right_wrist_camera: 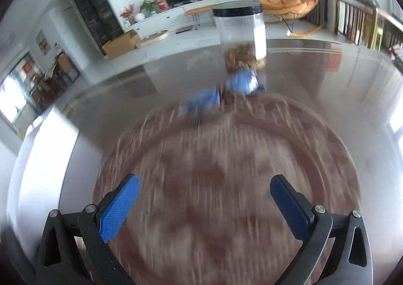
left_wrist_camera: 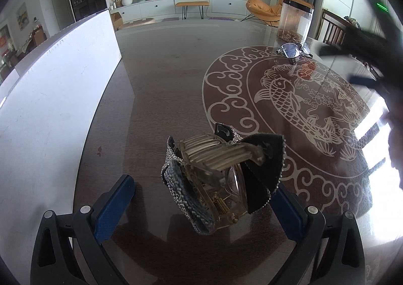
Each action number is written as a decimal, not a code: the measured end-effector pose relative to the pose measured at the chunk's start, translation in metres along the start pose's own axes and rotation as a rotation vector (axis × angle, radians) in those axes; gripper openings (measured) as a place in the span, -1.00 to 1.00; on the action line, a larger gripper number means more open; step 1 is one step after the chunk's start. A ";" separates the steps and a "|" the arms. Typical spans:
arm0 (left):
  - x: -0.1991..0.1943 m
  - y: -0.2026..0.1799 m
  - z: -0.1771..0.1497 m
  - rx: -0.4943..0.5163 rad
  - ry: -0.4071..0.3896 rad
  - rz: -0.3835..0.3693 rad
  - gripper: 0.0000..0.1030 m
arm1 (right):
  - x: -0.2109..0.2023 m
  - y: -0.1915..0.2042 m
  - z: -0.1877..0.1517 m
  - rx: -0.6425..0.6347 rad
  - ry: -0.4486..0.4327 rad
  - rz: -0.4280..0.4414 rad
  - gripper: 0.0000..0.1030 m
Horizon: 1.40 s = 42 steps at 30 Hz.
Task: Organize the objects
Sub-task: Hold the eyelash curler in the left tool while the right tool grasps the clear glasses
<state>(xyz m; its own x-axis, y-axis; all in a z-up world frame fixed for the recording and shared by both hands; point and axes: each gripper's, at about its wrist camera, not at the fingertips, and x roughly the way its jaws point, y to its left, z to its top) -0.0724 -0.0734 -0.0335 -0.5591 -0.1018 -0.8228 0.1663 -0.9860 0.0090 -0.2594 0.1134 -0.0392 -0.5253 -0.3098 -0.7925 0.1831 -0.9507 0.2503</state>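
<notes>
A rhinestone bow hair clip (left_wrist_camera: 216, 176) with a clear plastic claw lies on the dark glossy table between the fingers of my left gripper (left_wrist_camera: 201, 199), which is open around it without touching. A pair of glasses (left_wrist_camera: 293, 49) lies further away near a clear jar (left_wrist_camera: 294, 20). My right gripper (right_wrist_camera: 205, 205) is open and empty above the table's carved fish medallion; the glasses (right_wrist_camera: 219, 93) show blurred ahead of it, in front of the jar (right_wrist_camera: 241, 33). The right gripper also shows at the right edge of the left wrist view (left_wrist_camera: 362, 58).
A white board (left_wrist_camera: 58, 83) stands along the table's left side. The jar has a black lid and brown contents at the bottom. Chairs stand beyond the table's right edge (left_wrist_camera: 332, 30). The right wrist view is motion-blurred.
</notes>
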 end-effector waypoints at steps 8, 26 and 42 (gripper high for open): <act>0.001 0.001 0.000 -0.001 -0.001 0.000 1.00 | 0.097 0.005 0.086 0.161 0.084 -0.121 0.64; -0.002 0.003 -0.001 -0.002 -0.001 0.000 1.00 | -0.074 -0.031 -0.138 -0.123 0.003 -0.229 -0.41; -0.001 0.001 -0.001 -0.002 -0.001 -0.001 1.00 | -0.089 0.018 -0.204 -0.199 -0.005 -0.176 0.69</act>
<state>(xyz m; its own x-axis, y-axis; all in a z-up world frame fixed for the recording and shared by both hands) -0.0713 -0.0746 -0.0335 -0.5602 -0.1011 -0.8222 0.1673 -0.9859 0.0072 -0.0398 0.1263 -0.0768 -0.5677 -0.1403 -0.8112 0.2479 -0.9688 -0.0060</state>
